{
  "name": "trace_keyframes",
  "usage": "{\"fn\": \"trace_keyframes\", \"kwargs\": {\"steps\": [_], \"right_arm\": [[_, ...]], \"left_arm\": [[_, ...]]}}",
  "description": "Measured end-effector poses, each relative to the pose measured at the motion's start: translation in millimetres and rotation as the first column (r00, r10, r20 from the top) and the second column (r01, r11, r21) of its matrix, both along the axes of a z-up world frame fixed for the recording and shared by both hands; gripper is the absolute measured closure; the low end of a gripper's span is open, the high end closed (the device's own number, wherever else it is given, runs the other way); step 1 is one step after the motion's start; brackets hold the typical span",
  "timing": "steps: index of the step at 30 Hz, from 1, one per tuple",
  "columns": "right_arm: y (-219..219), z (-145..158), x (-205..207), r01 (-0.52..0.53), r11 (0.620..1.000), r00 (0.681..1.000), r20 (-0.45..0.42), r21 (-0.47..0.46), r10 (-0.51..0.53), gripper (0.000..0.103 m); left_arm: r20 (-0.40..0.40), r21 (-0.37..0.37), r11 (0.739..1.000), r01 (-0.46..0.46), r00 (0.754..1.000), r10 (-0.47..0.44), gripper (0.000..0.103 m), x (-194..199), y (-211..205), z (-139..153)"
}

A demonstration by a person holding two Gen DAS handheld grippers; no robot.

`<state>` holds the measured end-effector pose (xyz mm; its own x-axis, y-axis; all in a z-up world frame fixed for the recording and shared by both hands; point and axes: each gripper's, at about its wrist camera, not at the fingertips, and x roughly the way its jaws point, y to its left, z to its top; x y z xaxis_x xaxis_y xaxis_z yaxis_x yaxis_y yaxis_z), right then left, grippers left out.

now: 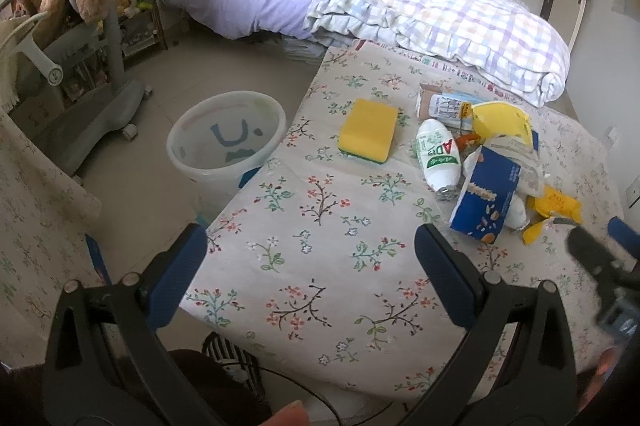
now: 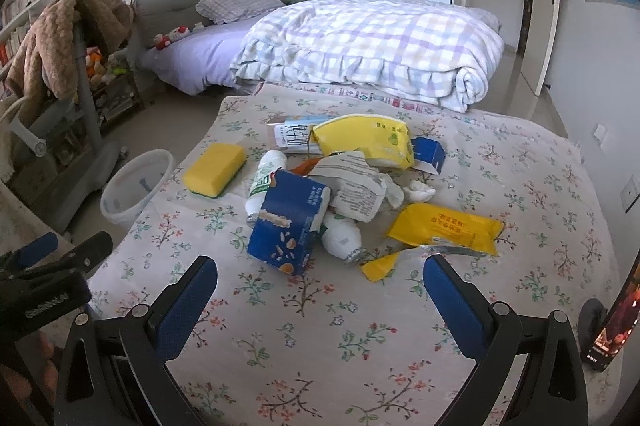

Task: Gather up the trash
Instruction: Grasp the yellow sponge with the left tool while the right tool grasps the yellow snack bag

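A: Because the trash lies heaped and overlapping, what risks are listed?

B: Bin (image 1: 226, 139): on the floor at 9 o'clock of the worktop (image 1: 320, 246), empty. Sponge (image 2: 214, 167): beside the heap, likely no trash; a careless grab takes it. Blue carton (image 2: 286, 222): leans on a white bottle (image 2: 342, 236); lifting it may roll the bottle off.

A: Grippers?

B: Left gripper (image 1: 310, 266): spread wide, empty; heap at 2 o'clock, apart. Right gripper (image 2: 320, 290): spread wide, empty; carton at 11 o'clock, near; yellow wrapper (image 2: 444, 228) at 1 o'clock.
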<state>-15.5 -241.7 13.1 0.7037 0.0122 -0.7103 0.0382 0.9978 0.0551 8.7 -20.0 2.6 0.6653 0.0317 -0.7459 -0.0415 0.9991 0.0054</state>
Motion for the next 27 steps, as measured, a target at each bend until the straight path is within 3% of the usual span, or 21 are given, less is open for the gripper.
{"fn": "trace_keyframes", "kwargs": {"steps": [9,17,21,23,27], "right_arm": [[-49.6,5.8,27.7,0.008,0.987,0.988,-0.154,0.162,0.017,0.0],[-111.8,-1.0,71.0,0.092,0.989,0.964,-0.258,0.113,-0.06,0.0],[-154.6,-18.7,93.7,0.206,0.962,0.946,-0.289,0.177,-0.149,0.0],[-167.4,-33.0,105.6,0.252,0.948,0.92,-0.352,0.195,-0.172,0.0],[-186.4,-47.3,129.0,0.289,0.932,0.903,-0.385,0.219,-0.19,0.002]], "left_arm": [[-0.074,0.047,0.997,0.065,0.995,-0.062,0.0,25.9,-7.2,-4.7],[-0.146,0.072,0.985,0.156,0.979,-0.144,0.0,77.0,-21.7,4.4],[-0.208,0.061,0.98,0.188,0.963,-0.172,0.0,112.6,-26.1,-4.8],[-0.225,0.042,0.982,0.186,0.959,-0.172,0.0,127.9,-24.4,-15.5],[-0.294,-0.049,0.987,0.154,0.942,-0.162,0.001,160.5,-20.0,-40.7]]}}
